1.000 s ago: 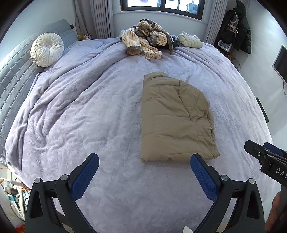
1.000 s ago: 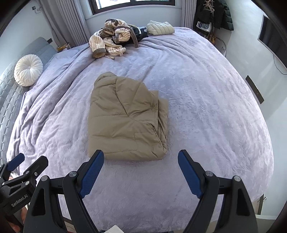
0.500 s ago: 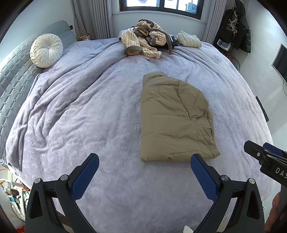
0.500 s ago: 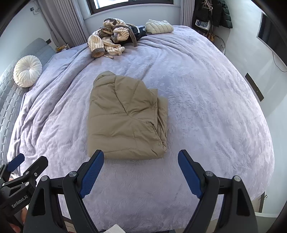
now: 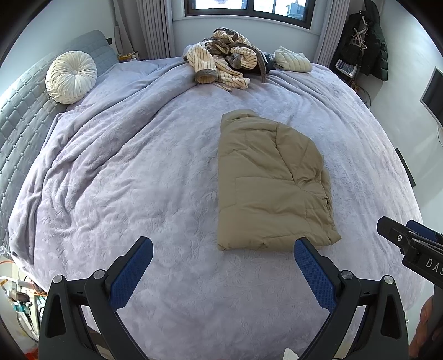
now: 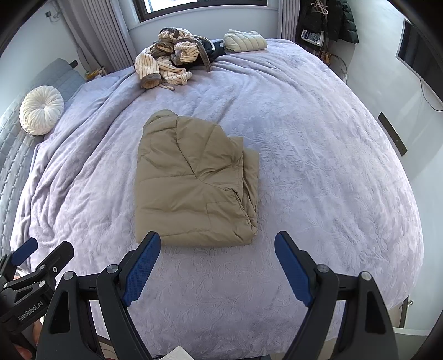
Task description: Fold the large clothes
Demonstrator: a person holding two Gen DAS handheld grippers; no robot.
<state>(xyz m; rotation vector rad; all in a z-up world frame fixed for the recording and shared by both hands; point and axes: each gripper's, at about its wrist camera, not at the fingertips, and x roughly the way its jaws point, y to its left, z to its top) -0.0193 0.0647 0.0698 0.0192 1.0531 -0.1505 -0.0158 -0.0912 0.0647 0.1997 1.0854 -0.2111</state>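
At the far left a round white cushion (image 5: 71, 77) leans against the grey quilted headboard (image 5: 19, 116), at the edge of the lilac bedspread (image 5: 124, 171) that covers the whole bed. My left claw (image 5: 223, 253) hangs over the near part of that spread with its blue pads (image 5: 133, 272) set wide apart and nothing between them. Past it, toward the window, a heap of striped clothes (image 5: 221, 66) lies crumpled at the far edge of the bed, and just to its right sits a small folded pale quilted garment (image 5: 292, 59).

The task's piece, a tan padded jacket (image 6: 193, 180), lies folded into a rough rectangle in the middle of the bed, flat on the spread, its near edge just beyond both claws' tips. Neither claw touches it. My right claw (image 6: 217, 245) is also spread wide and empty, its left pad overlapping the jacket's near left corner in the right wrist view, though I cannot tell that it makes contact. Farther right, dark coats (image 6: 329, 16) hang in the corner, and a dark screen (image 6: 420, 55) is mounted on the right wall.
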